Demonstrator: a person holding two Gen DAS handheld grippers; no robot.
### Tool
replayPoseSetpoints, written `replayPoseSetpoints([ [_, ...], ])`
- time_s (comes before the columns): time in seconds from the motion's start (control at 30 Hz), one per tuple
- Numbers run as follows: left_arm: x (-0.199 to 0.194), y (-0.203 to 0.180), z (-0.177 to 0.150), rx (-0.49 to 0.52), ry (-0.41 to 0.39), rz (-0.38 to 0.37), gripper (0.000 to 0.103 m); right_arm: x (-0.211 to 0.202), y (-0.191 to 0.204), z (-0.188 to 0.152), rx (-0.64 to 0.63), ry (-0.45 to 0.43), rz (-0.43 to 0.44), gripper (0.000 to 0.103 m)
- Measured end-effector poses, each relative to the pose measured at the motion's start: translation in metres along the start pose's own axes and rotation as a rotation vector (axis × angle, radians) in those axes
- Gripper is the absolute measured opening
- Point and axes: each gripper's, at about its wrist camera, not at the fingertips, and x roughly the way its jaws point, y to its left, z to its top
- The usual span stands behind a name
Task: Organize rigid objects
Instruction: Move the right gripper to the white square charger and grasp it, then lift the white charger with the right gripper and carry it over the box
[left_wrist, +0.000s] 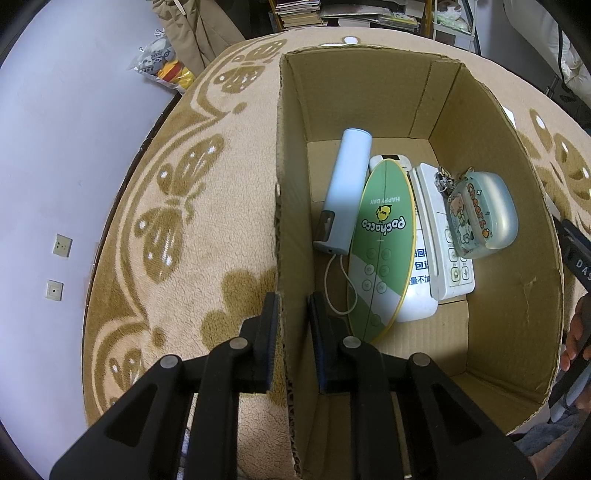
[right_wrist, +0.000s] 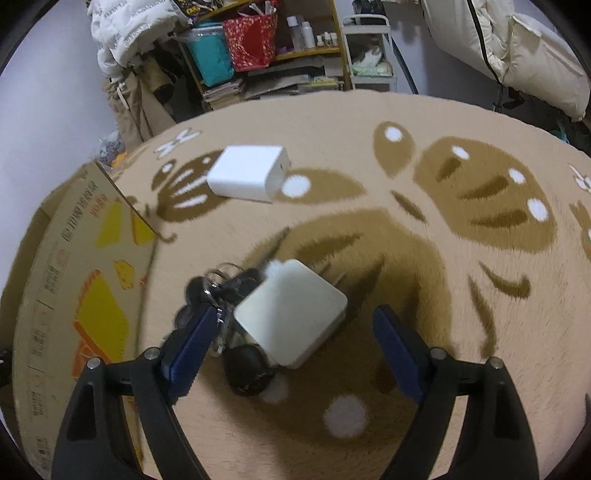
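Corrugated cardboard sits pinched between the left gripper (left_wrist: 292, 325) fingers at lower centre: it clamps the box (left_wrist: 491, 236) wall. Inside lie a pale tube (left_wrist: 347, 188), green oval remote (left_wrist: 384, 243) and glossy case (left_wrist: 484, 218). Right gripper (right_wrist: 293, 347) gapes wide around a smooth square case (right_wrist: 291, 314) with keys (right_wrist: 218, 288) on fleecy rug (right_wrist: 406, 258); white charger (right_wrist: 247, 173) upper left.
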Motion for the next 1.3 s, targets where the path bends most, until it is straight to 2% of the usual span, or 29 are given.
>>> replayPoseSetpoints([
  [0.2,0.0,0.0,0.0,0.0,0.0,0.0,0.018,0.01,-0.004,-0.001,-0.006,0.001,-0.028,0.091],
  [0.27,0.0,0.0,0.0,0.001,0.0,0.001,0.018,0.011,-0.003,0.0,-0.022,-0.012,-0.035,0.084],
  [0.33,0.0,0.0,0.0,0.001,0.0,0.001,0.018,0.014,-0.001,0.0,-0.043,-0.01,-0.047,0.073],
  [0.4,0.0,0.0,0.0,0.001,0.0,0.001,0.018,0.016,0.003,-0.001,-0.069,-0.014,-0.081,0.067],
  [0.87,0.001,0.0,0.0,-0.001,0.001,-0.002,0.018,-0.007,0.002,0.006,-0.017,-0.084,-0.025,0.066],
  [1.2,0.001,0.0,-0.001,-0.001,0.0,-0.002,0.018,-0.032,0.039,0.019,-0.094,-0.137,0.036,0.066],
  [1.3,0.001,0.001,0.0,0.0,0.001,-0.001,0.018,-0.036,0.05,0.02,-0.096,-0.13,0.088,0.066],
])
